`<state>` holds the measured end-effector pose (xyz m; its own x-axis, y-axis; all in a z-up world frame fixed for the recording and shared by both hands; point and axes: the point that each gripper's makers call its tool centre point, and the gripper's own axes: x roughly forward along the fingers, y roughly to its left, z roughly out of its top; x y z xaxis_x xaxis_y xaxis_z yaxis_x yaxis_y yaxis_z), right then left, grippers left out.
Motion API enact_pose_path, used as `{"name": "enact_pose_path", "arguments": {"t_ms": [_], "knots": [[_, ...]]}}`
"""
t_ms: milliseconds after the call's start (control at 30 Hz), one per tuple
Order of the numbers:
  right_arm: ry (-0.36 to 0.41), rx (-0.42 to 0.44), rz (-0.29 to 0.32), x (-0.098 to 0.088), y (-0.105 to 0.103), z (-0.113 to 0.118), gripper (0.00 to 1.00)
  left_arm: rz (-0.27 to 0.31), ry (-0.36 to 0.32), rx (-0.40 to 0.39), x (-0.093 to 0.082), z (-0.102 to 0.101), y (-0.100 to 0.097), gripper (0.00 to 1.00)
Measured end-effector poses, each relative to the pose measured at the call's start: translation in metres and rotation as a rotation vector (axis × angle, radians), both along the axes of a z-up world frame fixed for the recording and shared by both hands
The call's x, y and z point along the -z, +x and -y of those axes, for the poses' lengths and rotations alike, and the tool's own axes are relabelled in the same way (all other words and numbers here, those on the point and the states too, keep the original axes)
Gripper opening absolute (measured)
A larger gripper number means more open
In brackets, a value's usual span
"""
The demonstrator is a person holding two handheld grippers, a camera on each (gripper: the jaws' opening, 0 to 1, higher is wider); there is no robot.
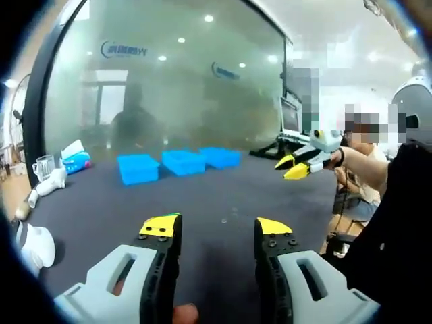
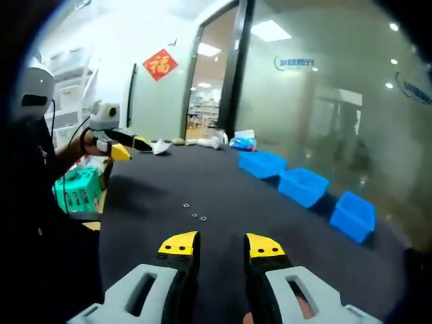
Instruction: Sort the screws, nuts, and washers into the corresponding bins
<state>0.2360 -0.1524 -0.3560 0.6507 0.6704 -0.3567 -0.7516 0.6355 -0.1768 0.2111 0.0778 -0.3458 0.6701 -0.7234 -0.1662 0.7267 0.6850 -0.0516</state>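
Left gripper view: your left gripper (image 1: 214, 229) sits bottom centre, jaws apart, nothing btwn them. Three blue bins (image 1: 182, 162) line up mid-frame w/ tiny hardware bits (image 1: 225, 220) on the dark table (image 1: 101, 209) just ahead of the jaws. Right gripper view: loose pieces (image 2: 194, 214) lie centre frame, bins (image 2: 304, 185) centre right (contents can't be made out). Your right gripper (image 2: 223, 244) is released, empty too. Sorting looks unstarted; everything's left.

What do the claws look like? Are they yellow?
Only the tips are yellow. The left claw and right claw each have two black jaws with small screws, set on pale grey bodies with slots cut in them. The left claw's left tip has a thin green edge.
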Motion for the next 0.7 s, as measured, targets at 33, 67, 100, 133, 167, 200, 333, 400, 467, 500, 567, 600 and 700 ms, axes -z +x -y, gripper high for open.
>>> {"name": "enact_pose_path", "arguments": {"t_ms": [33,67,100,133,167,200,333,400,467,500,567,600,700], "knots": [[-0.005,-0.009,-0.003,-0.001,0.001,-0.002,0.23,-0.002,0.003,0.002,0.001,0.000,0.000,0.42],[-0.016,-0.017,-0.005,-0.001,0.002,-0.004,0.23,-0.003,0.006,0.004,0.002,0.000,-0.001,0.42],[-0.030,-0.027,-0.005,-0.001,0.003,-0.006,0.23,-0.003,0.008,0.005,0.002,0.000,-0.001,0.42],[-0.044,-0.037,-0.009,-0.001,0.004,-0.007,0.23,-0.003,0.010,0.006,0.002,0.000,-0.001,0.42],[-0.053,-0.049,-0.011,-0.002,0.004,-0.010,0.22,-0.002,0.010,0.007,0.002,0.000,-0.001,0.42],[-0.062,-0.062,-0.019,-0.001,0.005,-0.013,0.22,-0.001,0.009,0.007,0.002,0.000,-0.001,0.42],[-0.124,-0.123,-0.036,0.001,0.006,-0.025,0.22,0.002,0.014,0.010,0.002,0.001,-0.002,0.42],[-0.164,-0.160,-0.048,0.004,0.007,-0.032,0.22,-0.003,0.017,0.013,0.004,0.002,-0.002,0.42],[-0.197,-0.187,-0.060,0.006,0.009,-0.037,0.22,-0.004,0.019,0.015,0.004,0.002,-0.003,0.42],[-0.213,-0.201,-0.066,0.007,0.011,-0.039,0.22,-0.004,0.018,0.016,0.004,0.002,-0.003,0.42],[-0.236,-0.227,-0.081,0.009,0.013,-0.045,0.22,-0.004,0.018,0.021,0.005,0.004,-0.004,0.42],[-0.250,-0.240,-0.084,0.010,0.015,-0.048,0.22,-0.005,0.020,0.022,0.005,0.004,-0.004,0.42],[-0.293,-0.277,-0.109,0.017,0.019,-0.055,0.22,-0.009,0.018,0.024,0.006,0.005,-0.004,0.42]]}}
